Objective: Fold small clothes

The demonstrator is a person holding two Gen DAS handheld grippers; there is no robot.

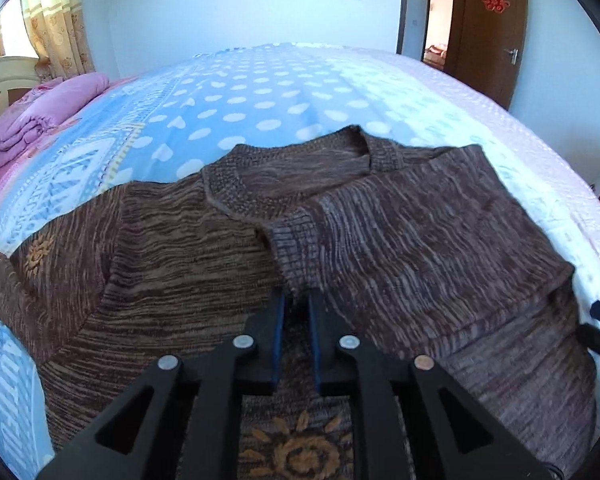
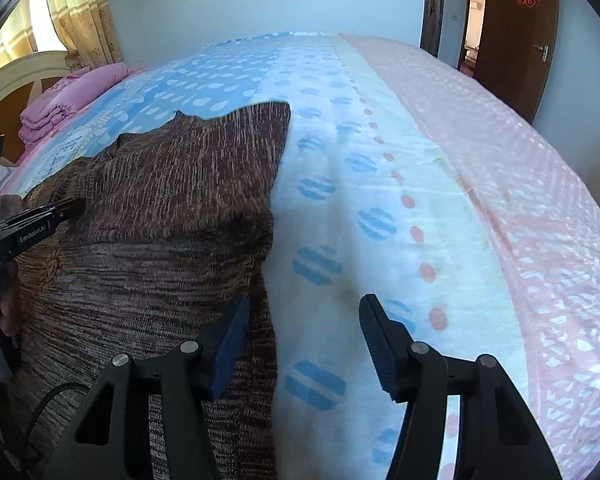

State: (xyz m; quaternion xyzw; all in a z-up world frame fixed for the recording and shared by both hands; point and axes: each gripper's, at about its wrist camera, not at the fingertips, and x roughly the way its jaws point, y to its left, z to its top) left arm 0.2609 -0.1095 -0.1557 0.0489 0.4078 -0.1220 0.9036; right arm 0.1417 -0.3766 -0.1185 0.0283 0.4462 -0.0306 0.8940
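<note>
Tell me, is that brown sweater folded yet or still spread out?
Partly folded: one sleeve already lies across the sweater chest, its cuff between the left gripper fingers; the body lies flat on the bed.

Both tools are matte black plastic: the left gripper [image 1: 298,312] and right gripper [image 2: 304,320] share triangular cut-out linkages, round silver rivets and blue ribbed pads [image 2: 230,344]. White lettering, seemingly "GenRobot.AI", marks one side; a thin black cable [image 2: 56,394] trails below.

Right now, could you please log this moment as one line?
left gripper: narrow, at folded sleeve cuff | right gripper: open, at sweater edge | bed
</note>
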